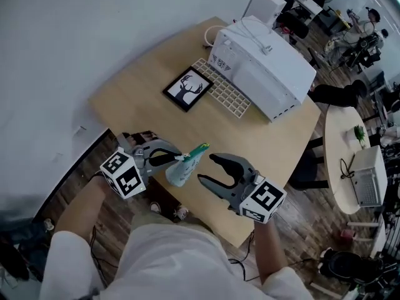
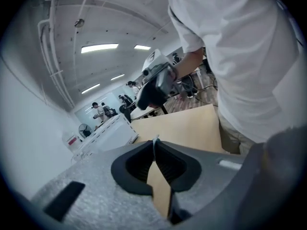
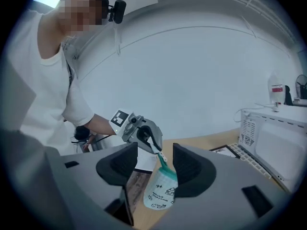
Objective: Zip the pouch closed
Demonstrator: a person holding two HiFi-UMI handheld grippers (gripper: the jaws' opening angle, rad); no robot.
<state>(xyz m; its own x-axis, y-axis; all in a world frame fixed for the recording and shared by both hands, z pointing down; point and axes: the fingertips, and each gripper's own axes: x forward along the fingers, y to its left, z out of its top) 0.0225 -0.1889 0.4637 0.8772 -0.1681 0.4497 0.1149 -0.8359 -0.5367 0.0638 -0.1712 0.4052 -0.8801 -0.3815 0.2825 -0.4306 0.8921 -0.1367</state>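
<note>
A small pale pouch (image 1: 182,171) with doodle print and a green zip strip along its top hangs in the air over the near edge of the wooden table (image 1: 144,80). My left gripper (image 1: 177,158) is shut on the pouch's top end by the zip. In the left gripper view only a thin sliver of it shows between the closed jaws of that gripper (image 2: 154,147). My right gripper (image 1: 209,169) stands open just right of the pouch, not touching it. In the right gripper view the pouch (image 3: 160,190) hangs beyond that open gripper (image 3: 156,161), under the left gripper (image 3: 154,146).
On the table stand a white boxy appliance (image 1: 265,67), a pale keyboard (image 1: 225,92) and a framed deer picture (image 1: 187,89). A round white table (image 1: 340,136) with a laptop (image 1: 367,183) is at the right. People sit in the far background.
</note>
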